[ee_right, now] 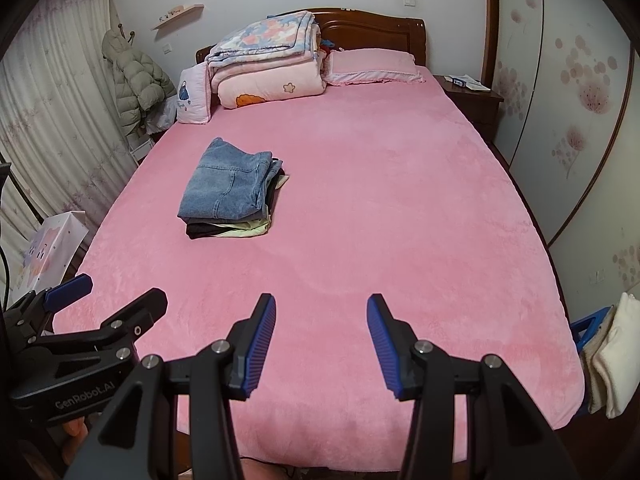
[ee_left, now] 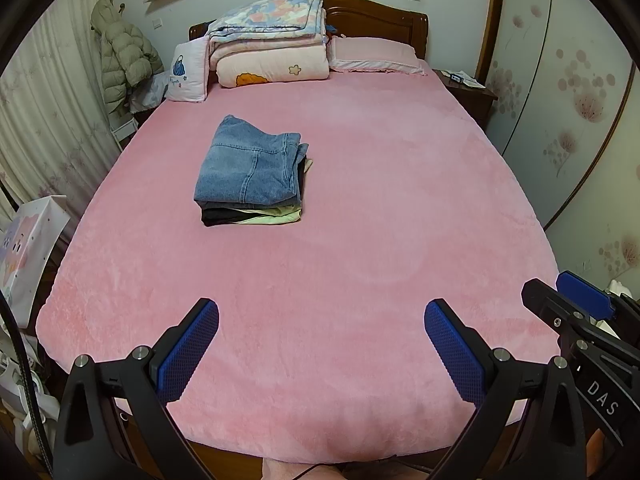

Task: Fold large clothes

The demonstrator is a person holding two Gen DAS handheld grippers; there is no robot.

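Left gripper (ee_left: 322, 344): nearest item, poised over the foot of the bed, angled down. Jaws spread wide; blue pads bare, nothing between them, touching nothing.

Right gripper (ee_right: 322, 338): just beside the left one, at the same near edge, likewise angled down. Jaws parted about halfway; empty, no cloth in contact.

Bed (ee_left: 380, 240): pink plush cover, bare across its whole near half.

Stack of folded clothes (ee_left: 250, 178): lies well ahead of both grippers, at mid-bed and to the left of centre. Jeans (ee_right: 230, 186) on top, a dark garment and a pale green garment beneath. Long axis runs roughly toward the headboard; folded edges face right and toward the viewer. Judged nearer the left gripper, since it sits left of centre in both views.

Quilts (ee_left: 272, 44): folded pile at the head of the bed, far left, with a pillow (ee_left: 374, 54) beside it on the right.

Assessment: no unfolded garment is visible on the bed; the stack looks finished. Any further reach would go forward and leftward.
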